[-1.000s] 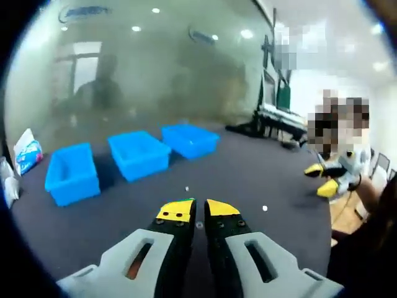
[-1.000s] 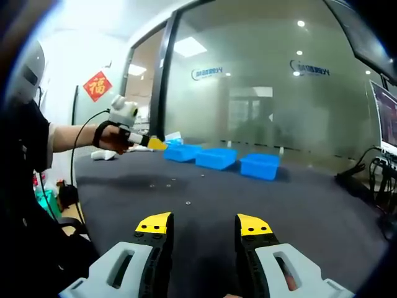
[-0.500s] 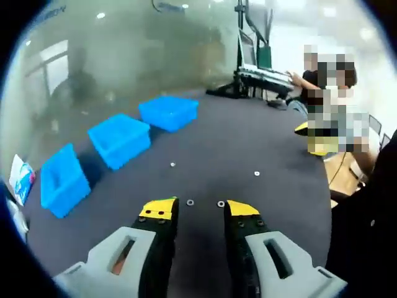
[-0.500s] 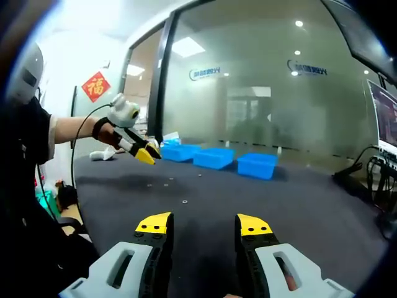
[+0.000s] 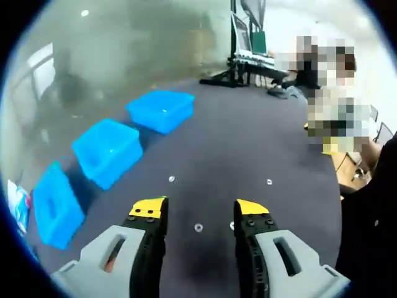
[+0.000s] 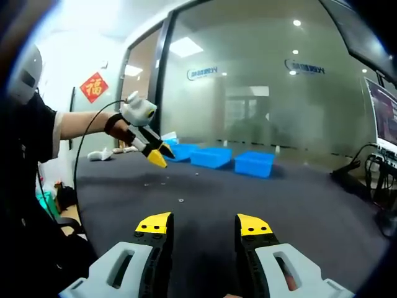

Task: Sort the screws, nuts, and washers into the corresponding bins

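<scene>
A small ring-shaped washer [image 5: 198,228] lies on the dark tabletop [image 5: 248,149] between the yellow tips of the left gripper [image 5: 198,211], whose fingers stand apart around it without touching it. A second small piece [image 5: 232,226] sits just beside the inner edge of that gripper's right-hand finger, and two more lie farther out, one [image 5: 172,179] toward the bins and one [image 5: 269,182] toward the tabletop's far side; they are too small to tell screw from nut. Three blue bins [image 5: 105,151] stand in a row, open and apart from each other, well beyond the pieces.

The right gripper view takes in the left gripper from the side, tilted down over the tabletop, and the same bins in the distance against a glass wall [image 6: 260,93]. The right gripper [image 6: 205,223] hangs over bare tabletop with fingers apart, holding nothing. Wide dark surface lies open around both grippers.
</scene>
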Demonstrator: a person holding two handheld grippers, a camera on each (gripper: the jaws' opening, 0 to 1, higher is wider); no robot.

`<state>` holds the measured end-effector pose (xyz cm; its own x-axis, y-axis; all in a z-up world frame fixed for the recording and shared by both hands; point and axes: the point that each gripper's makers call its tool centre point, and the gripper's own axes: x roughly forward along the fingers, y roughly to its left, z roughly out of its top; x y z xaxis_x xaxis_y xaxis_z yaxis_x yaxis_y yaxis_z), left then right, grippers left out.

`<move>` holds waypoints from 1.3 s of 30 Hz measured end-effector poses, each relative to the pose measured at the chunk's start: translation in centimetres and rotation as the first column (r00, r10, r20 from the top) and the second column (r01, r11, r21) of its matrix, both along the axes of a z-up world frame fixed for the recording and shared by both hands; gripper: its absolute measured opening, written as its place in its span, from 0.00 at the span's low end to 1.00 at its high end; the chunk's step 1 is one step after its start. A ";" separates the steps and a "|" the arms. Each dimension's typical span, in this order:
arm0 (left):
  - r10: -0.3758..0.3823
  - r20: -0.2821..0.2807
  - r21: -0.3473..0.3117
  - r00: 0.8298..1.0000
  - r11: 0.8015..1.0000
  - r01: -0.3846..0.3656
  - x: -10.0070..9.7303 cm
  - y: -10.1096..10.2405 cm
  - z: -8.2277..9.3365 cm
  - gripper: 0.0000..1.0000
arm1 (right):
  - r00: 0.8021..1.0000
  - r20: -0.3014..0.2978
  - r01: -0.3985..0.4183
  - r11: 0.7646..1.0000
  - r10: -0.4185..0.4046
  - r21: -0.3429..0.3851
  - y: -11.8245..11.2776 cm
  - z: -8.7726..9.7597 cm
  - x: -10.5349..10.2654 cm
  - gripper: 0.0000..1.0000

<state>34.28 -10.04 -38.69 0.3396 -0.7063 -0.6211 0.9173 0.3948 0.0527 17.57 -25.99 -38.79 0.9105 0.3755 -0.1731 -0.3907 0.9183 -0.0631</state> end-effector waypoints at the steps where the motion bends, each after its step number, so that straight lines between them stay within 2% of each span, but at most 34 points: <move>1: -0.008 0.007 0.014 1.000 1.000 0.008 0.2 -0.4 -0.1 0.41 | 1.000 -0.002 0.000 1.000 0.000 -0.001 0.0 0.0 0.0 0.36; 4: -0.015 0.019 0.046 1.000 0.999 0.014 1.3 -1.4 -0.1 0.41 | 1.000 -0.004 -0.004 1.000 0.004 -0.002 0.0 -0.1 0.1 0.36; 8: 0.021 0.046 0.062 0.999 0.998 -0.024 3.6 -2.0 -0.1 0.35 | 1.000 -0.006 -0.010 1.000 0.010 0.000 0.2 -0.2 0.1 0.36; 13: 0.054 0.007 0.108 0.999 0.993 -0.054 5.7 -2.2 -2.0 0.32 | 1.000 -0.012 -0.013 1.000 0.013 0.001 0.2 -0.4 0.1 0.36; 16: 0.078 0.013 0.116 0.997 0.990 -0.079 6.7 -2.2 -2.9 0.29 | 1.000 -0.010 -0.010 1.000 0.010 0.002 0.0 -0.3 0.2 0.36; 22: 0.097 -0.018 0.124 0.995 0.988 -0.094 6.9 -2.1 -4.1 0.27 | 1.000 -0.015 -0.003 1.000 0.003 0.004 -0.3 -0.5 0.3 0.36; 26: 0.109 -0.029 0.102 0.994 0.989 -0.105 6.9 -2.2 -4.4 0.21 | 1.000 -0.017 -0.006 1.000 0.006 0.004 -0.1 -0.6 0.4 0.36; 39: 0.110 -0.036 0.069 0.993 0.992 -0.108 6.8 -2.8 -5.0 0.15 | 1.000 -0.023 -0.009 1.000 0.009 0.002 0.1 -0.8 0.4 0.36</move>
<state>41.11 -12.83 -43.74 0.3863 -0.6232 -0.6800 0.8709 0.4893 0.0463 17.96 -25.92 -39.54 0.9028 0.3843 -0.1930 -0.4005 0.9148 -0.0519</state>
